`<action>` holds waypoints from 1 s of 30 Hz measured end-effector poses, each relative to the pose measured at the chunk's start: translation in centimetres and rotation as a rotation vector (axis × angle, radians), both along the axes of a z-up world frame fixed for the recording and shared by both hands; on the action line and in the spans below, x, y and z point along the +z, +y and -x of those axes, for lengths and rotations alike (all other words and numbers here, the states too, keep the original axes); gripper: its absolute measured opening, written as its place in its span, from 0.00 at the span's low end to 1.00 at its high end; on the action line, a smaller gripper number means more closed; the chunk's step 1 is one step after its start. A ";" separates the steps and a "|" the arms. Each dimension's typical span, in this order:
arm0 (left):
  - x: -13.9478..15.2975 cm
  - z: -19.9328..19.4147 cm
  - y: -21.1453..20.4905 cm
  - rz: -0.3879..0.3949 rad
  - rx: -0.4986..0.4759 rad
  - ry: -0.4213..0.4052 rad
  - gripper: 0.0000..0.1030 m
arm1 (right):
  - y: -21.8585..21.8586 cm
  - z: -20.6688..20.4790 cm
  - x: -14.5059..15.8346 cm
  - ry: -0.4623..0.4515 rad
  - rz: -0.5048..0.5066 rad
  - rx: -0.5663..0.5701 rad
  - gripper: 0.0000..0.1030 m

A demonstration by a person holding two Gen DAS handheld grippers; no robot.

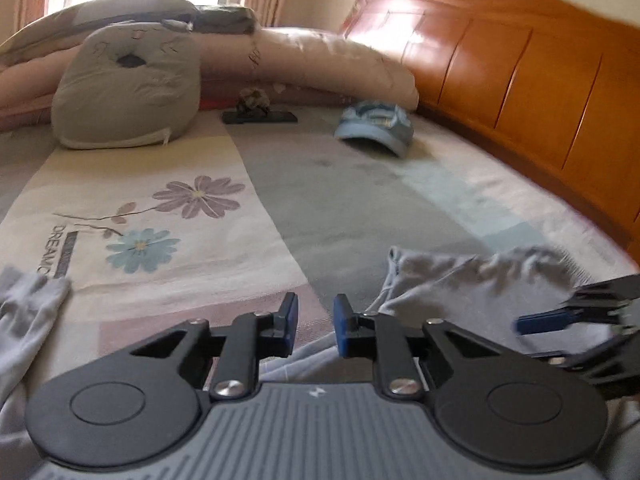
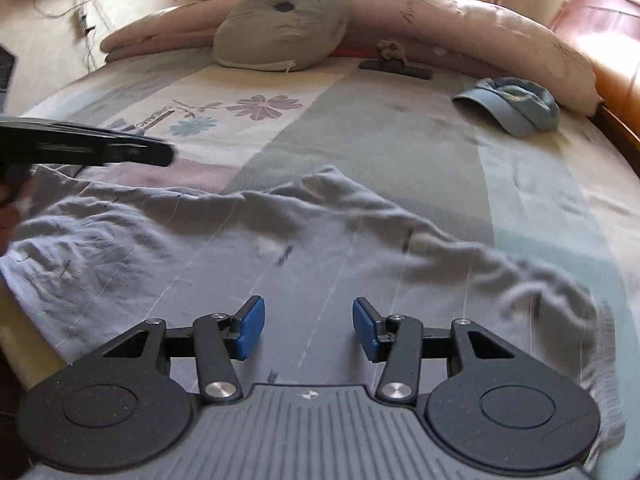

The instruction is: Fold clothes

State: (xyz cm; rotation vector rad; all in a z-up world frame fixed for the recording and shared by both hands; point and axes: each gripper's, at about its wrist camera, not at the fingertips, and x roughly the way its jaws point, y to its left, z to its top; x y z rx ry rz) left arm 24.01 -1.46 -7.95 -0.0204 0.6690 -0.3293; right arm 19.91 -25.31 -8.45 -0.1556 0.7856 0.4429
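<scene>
While both tools hang empty over the bed, the pale grey garment lies rumpled across its near side: the left tool has its jaws only narrowly apart with nothing between them, and the right tool stands about half open, gripping nothing. The likely step is a fresh grasp, so each tool should pinch one layer at an outer edge, and the wrinkles want drawing flat before the fold.

Two low, close wrist views across the bed toward the pillows, both sharing the cap.
</scene>
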 end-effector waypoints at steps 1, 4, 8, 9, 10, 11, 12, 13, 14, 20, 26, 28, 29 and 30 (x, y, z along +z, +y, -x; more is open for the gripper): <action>-0.4 -0.1 -0.4 -0.015 -0.012 0.000 0.17 | -0.2 0.3 -0.1 0.001 -0.010 -0.007 0.52; -1.2 0.3 -1.1 -0.055 -0.040 0.005 0.17 | -0.6 0.7 -0.1 0.005 -0.038 -0.017 0.53; -1.7 1.1 -2.0 -0.128 -0.080 -0.018 0.17 | -0.9 0.7 -0.5 0.014 -0.061 -0.024 0.55; -1.7 1.3 -2.1 -0.131 -0.090 -0.021 0.17 | -1.0 0.6 -0.6 0.017 -0.064 -0.026 0.55; -1.7 1.5 -2.2 -0.139 -0.101 -0.032 0.17 | -1.0 0.6 -0.7 0.019 -0.067 -0.027 0.55; -1.6 1.8 -2.3 -0.156 -0.116 -0.044 0.17 | -1.0 0.6 -0.8 0.018 -0.070 -0.027 0.56; -1.7 1.9 -2.5 -0.182 -0.128 -0.052 0.17 | -1.0 0.6 -0.8 0.017 -0.072 -0.025 0.57; -1.8 2.0 -2.8 -0.209 -0.138 -0.061 0.17 | -1.0 0.6 -0.9 0.016 -0.074 -0.024 0.58; -1.9 2.2 -3.1 -0.237 -0.149 -0.069 0.18 | -0.9 0.6 -0.9 0.015 -0.074 -0.023 0.59; -2.6 3.3 -5.0 -0.434 -0.249 -0.167 0.17 | -0.8 0.7 -1.0 0.011 -0.076 -0.027 0.61; -3.3 4.3 -6.1 -0.622 -0.395 -0.266 0.17 | -0.8 0.9 -1.0 0.009 -0.073 -0.026 0.61; -3.6 4.6 -6.4 -0.679 -0.452 -0.295 0.16 | -0.7 1.0 -1.0 0.005 -0.066 -0.023 0.61; -3.7 4.7 -6.6 -0.707 -0.481 -0.309 0.14 | -0.7 1.0 -1.0 0.004 -0.063 -0.022 0.62; -3.7 4.7 -6.6 -0.721 -0.508 -0.313 0.12 | -0.6 1.0 -1.0 0.003 -0.062 -0.021 0.62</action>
